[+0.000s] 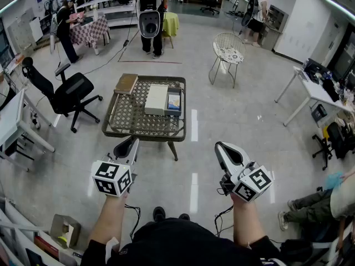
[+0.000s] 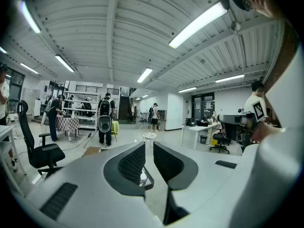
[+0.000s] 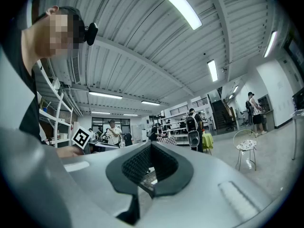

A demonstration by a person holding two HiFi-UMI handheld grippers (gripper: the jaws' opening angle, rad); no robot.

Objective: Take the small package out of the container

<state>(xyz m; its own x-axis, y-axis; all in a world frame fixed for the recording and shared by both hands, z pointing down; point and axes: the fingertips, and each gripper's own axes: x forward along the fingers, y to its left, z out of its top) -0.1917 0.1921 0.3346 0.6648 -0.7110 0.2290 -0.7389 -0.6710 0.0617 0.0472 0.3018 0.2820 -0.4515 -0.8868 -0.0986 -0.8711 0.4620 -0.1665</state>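
- Your left gripper [image 1: 128, 144] hangs short of the table's [image 1: 141, 134] near edge, towards its left. Its own view [image 2: 148, 146] shows the jaws a narrow slit apart with nothing between them, which the head view cannot settle.
- Your right gripper [image 1: 222, 147] is just off the table's near right corner. Its own view [image 3: 151, 146] shows the jaw tips closed together and empty.
- Only the head view looks down on the table top. Both gripper views look level across the room, their jaws covering most of the table.
- The white container [image 1: 156, 98] sits right of the table's middle, well apart from both grippers.
- The small package [image 1: 174, 102], blue on top, lies in the container's right part.
- A flat brown box [image 1: 126, 83] rests on the table's far left corner.
- An office chair [image 1: 69, 93] stands left of the table.
- A wire chair [image 1: 228, 49] stands beyond the table to the right.
- A person with a backpack [image 1: 150, 15] stands beyond the table's far side.
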